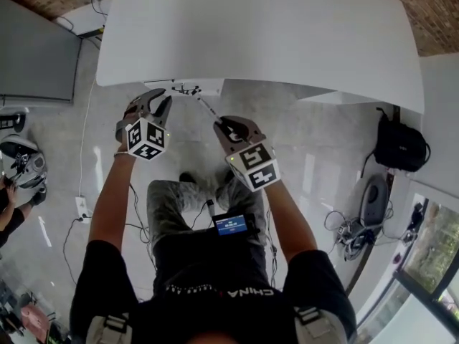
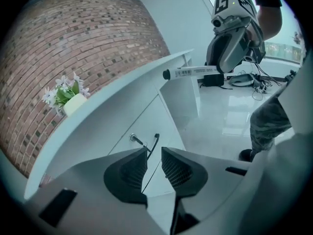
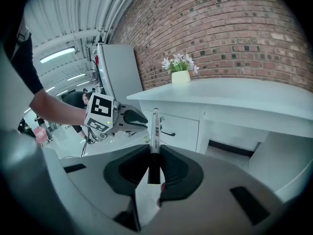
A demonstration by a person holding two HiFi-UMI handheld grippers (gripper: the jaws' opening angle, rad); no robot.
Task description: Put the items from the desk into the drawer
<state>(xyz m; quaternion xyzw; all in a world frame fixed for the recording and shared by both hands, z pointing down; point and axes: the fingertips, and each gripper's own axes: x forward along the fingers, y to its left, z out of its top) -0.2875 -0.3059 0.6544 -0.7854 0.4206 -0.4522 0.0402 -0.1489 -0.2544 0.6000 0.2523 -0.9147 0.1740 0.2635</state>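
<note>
My right gripper (image 1: 224, 126) is shut on a black-and-white marker (image 1: 206, 108), which sticks out ahead of the jaws toward the white desk (image 1: 258, 27). In the right gripper view the marker (image 3: 155, 126) stands upright between the pads, its black end clamped. My left gripper (image 1: 159, 99) hangs just left of it, below the desk edge, and holds nothing. In the left gripper view its jaws (image 2: 154, 153) stand a narrow gap apart, facing a white drawer front (image 2: 146, 116) with a key (image 2: 134, 139) and a dark handle (image 2: 155, 142). The drawer is closed.
A small white pot of flowers (image 3: 181, 75) stands on the desk by the brick wall. A black bag (image 1: 400, 147) and a tangle of cables (image 1: 351, 231) lie on the floor at the right. Another person (image 1: 16, 192) is at the far left.
</note>
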